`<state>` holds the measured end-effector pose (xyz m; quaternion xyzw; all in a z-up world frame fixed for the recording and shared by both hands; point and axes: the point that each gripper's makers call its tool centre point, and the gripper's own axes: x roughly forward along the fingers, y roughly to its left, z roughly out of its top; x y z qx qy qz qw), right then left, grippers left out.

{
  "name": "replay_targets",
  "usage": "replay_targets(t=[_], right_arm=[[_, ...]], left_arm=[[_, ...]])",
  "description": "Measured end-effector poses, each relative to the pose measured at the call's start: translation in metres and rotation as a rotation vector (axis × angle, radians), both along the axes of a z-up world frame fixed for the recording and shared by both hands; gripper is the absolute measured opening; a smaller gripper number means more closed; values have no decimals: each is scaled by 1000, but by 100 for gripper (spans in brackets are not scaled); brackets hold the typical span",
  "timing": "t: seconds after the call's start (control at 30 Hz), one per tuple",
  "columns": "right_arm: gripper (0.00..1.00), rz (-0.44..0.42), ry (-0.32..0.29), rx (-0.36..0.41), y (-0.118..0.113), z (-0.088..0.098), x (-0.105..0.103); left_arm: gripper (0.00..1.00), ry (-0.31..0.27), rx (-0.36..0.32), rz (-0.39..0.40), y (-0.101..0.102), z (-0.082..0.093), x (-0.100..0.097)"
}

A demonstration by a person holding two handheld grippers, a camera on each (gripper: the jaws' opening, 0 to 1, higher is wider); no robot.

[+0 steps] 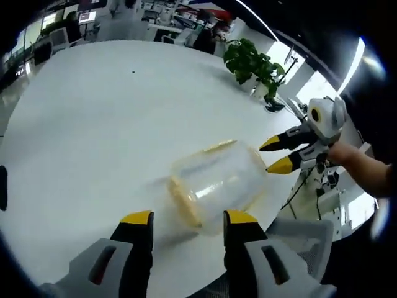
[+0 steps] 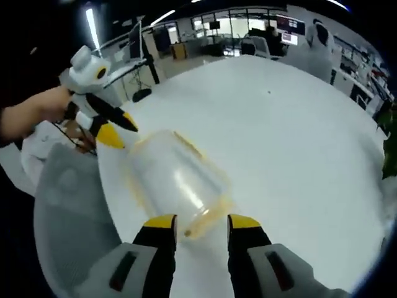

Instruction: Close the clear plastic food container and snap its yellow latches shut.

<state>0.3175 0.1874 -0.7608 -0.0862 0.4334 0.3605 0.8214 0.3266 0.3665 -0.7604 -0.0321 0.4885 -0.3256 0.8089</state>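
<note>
In the left gripper view, the left gripper rises from six o'clock with its yellow-tipped jaws spread apart and nothing between them. Just past the tips, toward twelve o'clock, lies the clear plastic food container on the white table, with one yellow latch nearest the jaws and another along its far edge at about one o'clock. At three o'clock the right gripper reaches in from the table's edge, held by a hand with the forearm trailing off to the right; its jaws stand apart, tips just beside the container. A potted plant stands beyond, near one o'clock.

In the right gripper view, the right gripper also shows parted jaws, the container just ahead of them. The left gripper enters from ten o'clock, gripped by a hand.
</note>
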Motion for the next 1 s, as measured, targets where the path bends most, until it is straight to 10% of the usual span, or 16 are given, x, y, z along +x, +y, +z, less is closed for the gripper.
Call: replay_targets(t=[1.0], right_arm=[[23, -145, 108, 81, 3, -8, 5]], left_arm=[[30, 24, -20, 16, -25, -12, 5]])
